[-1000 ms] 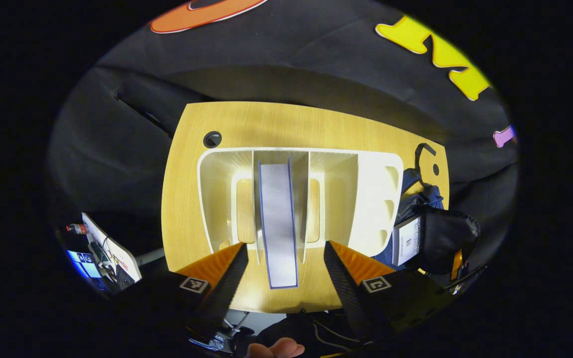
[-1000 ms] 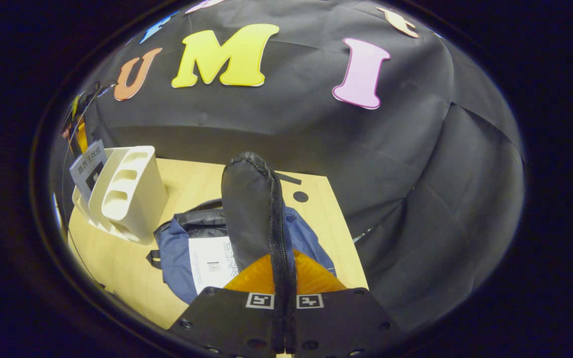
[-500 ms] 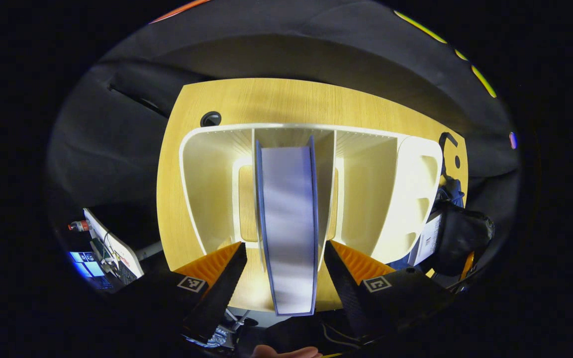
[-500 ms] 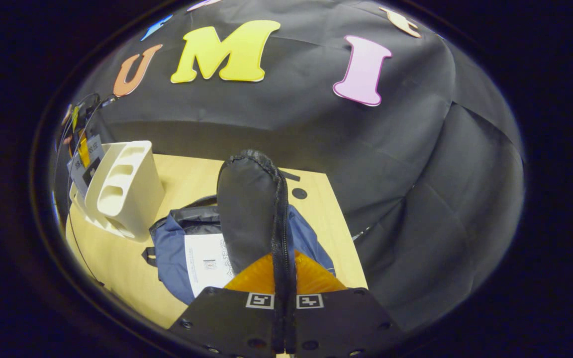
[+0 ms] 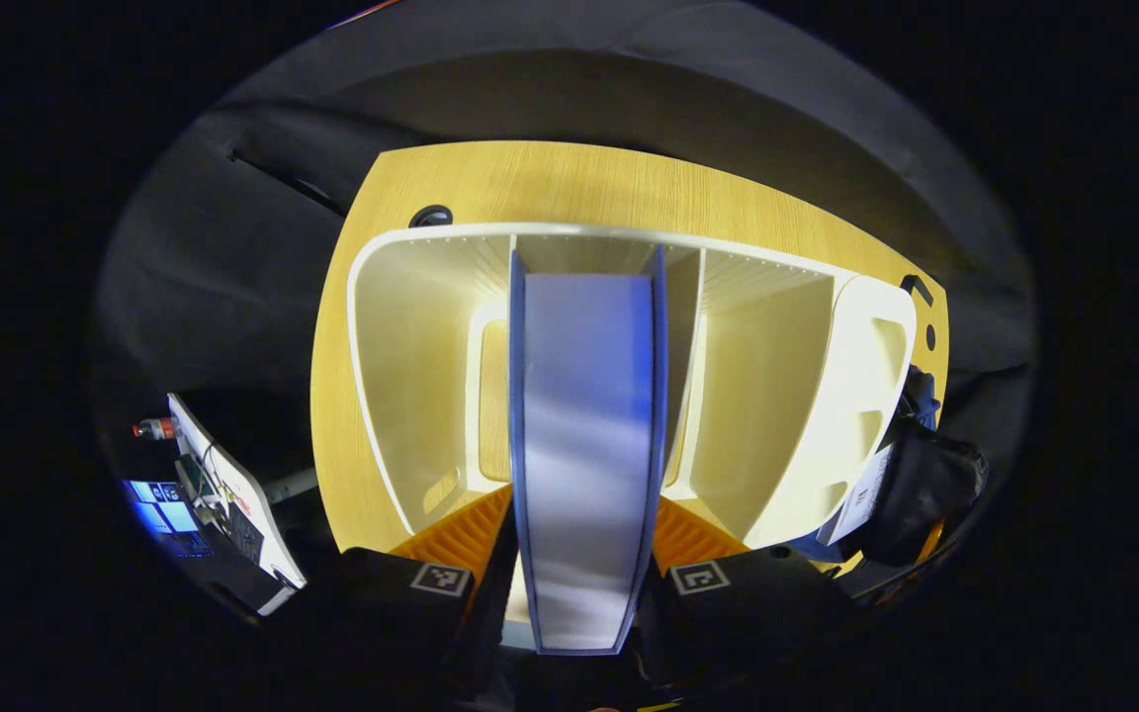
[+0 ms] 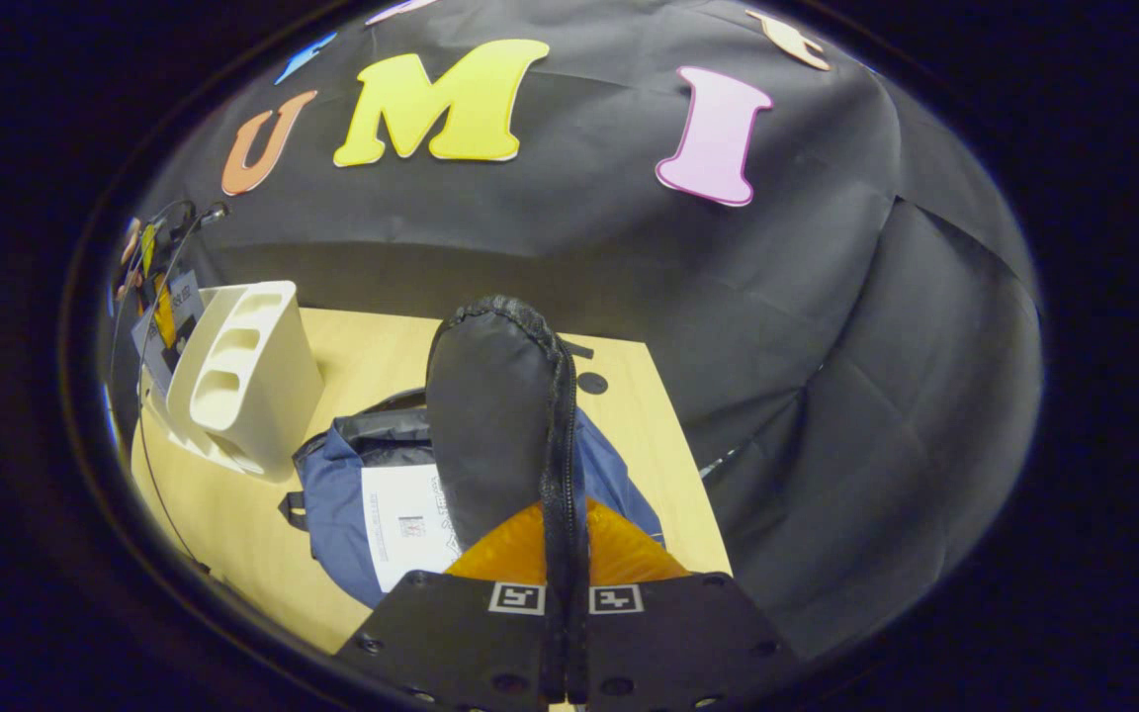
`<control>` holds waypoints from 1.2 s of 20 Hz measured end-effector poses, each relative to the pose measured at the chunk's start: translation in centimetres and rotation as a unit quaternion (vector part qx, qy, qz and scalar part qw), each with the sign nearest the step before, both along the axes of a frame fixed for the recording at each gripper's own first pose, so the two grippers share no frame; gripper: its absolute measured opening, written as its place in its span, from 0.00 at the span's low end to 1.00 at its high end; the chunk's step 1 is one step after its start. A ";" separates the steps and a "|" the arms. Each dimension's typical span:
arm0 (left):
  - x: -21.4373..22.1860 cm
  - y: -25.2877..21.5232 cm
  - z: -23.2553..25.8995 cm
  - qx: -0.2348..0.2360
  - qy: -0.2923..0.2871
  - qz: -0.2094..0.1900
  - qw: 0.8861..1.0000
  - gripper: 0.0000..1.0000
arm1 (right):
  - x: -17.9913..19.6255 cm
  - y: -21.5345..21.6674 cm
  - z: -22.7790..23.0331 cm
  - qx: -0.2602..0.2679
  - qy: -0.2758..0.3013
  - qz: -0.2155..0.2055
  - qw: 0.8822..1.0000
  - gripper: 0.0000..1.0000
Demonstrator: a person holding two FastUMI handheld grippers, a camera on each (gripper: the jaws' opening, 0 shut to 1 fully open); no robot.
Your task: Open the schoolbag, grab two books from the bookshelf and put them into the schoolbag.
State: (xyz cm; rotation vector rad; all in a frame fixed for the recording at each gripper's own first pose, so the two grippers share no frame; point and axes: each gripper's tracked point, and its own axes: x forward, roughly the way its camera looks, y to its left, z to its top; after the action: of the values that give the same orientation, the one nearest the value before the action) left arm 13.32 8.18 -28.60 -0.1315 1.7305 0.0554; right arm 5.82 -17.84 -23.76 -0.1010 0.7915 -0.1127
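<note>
Left hand-held gripper [image 5: 581,554]: clamped on the book [image 5: 584,435] in the bookshelf [image 5: 411,376].
Right hand-held gripper [image 6: 564,554]: pinching the schoolbag flap [image 6: 490,415], raised.

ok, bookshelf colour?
Cream white bookshelf, clearest in the left gripper view.

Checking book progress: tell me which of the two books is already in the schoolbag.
The white-covered book, lying in the open blue schoolbag. The blue-edged book stands upright in the rack's middle slot between the left gripper's fingers.
</note>
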 end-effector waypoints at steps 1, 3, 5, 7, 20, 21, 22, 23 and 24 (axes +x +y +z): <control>0.0 0.0 0.0 0.001 0.001 0.000 1.000 0.49 | -0.1 -0.1 0.0 0.001 0.000 0.000 1.000 0.01; -0.2 0.1 -0.1 0.001 0.001 -0.011 1.000 0.47 | 0.0 -0.2 0.0 0.002 -0.003 0.001 1.000 0.01; -0.3 0.0 0.2 0.000 -0.004 -0.006 1.000 0.46 | 0.0 -0.3 0.0 0.003 -0.005 0.003 1.000 0.01; -0.5 0.0 1.3 -0.007 -0.013 -0.002 1.000 0.44 | 0.0 -0.3 0.0 0.006 -0.005 0.005 1.000 0.01; -6.9 1.4 19.7 -0.071 -0.135 0.006 0.988 0.44 | -0.4 -0.3 0.1 0.059 -0.008 0.002 0.998 0.01; -7.2 1.3 20.8 -0.082 -0.146 0.005 0.986 0.44 | -0.5 -0.4 0.0 0.061 -0.007 0.002 0.998 0.01; -8.0 1.4 21.6 -0.091 -0.153 0.009 0.984 0.44 | -0.6 -0.3 0.2 0.061 -0.007 0.002 0.998 0.01; -8.6 1.0 22.4 -0.104 -0.159 0.017 0.982 0.44 | -0.6 -0.2 0.2 0.060 -0.008 0.003 0.998 0.01; -9.1 0.1 23.2 -0.123 -0.164 0.025 0.978 0.44 | -0.6 -0.1 0.3 0.058 -0.009 0.005 0.998 0.01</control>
State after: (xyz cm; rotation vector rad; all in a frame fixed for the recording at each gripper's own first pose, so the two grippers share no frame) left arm 4.24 8.33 -5.36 -0.3474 1.3975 -0.1381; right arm 5.25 -17.94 -23.46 0.0068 0.7779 -0.0578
